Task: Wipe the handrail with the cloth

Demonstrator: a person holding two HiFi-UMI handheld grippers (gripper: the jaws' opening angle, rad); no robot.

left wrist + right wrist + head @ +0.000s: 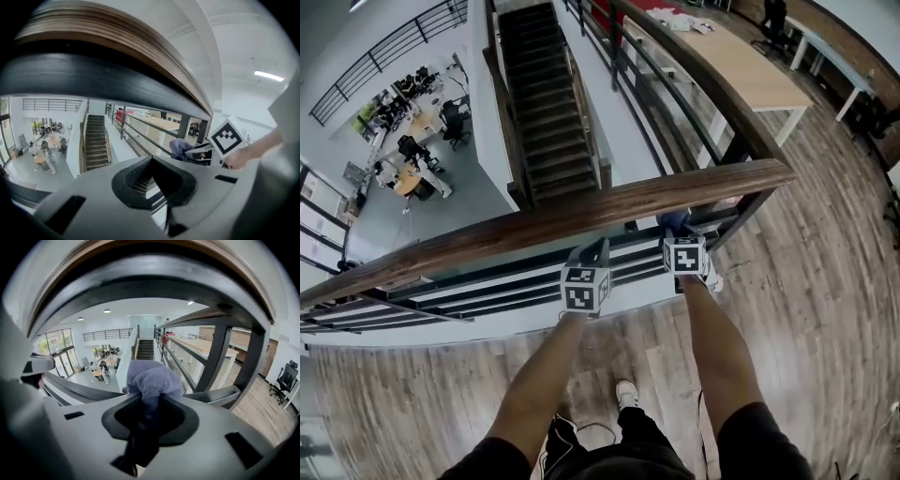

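At the upper left of the head view we look down on a lower floor with desks, and just right of it a dark staircase runs down. The wooden handrail crosses the frame from the lower left edge up to the right of centre, with black bars below it.

Below the middle of the rail sits our left gripper, its tip just under the rail's near edge. In the left gripper view its claw is closed with nothing between the jaws, and the rail's underside arches across the top of the frame.

Just to the right in the head view, near but apart, is our right gripper, also pointing under the rail. It grips the cloth, a bluish bundle showing just below the rail's edge. The right gripper view shows the jaws clamped on the cloth, which bulges out beyond the tips at the frame's centre. The rail curves overhead there, with open space visible between it and the cloth.

At the upper right of the head view stands a long pale table.
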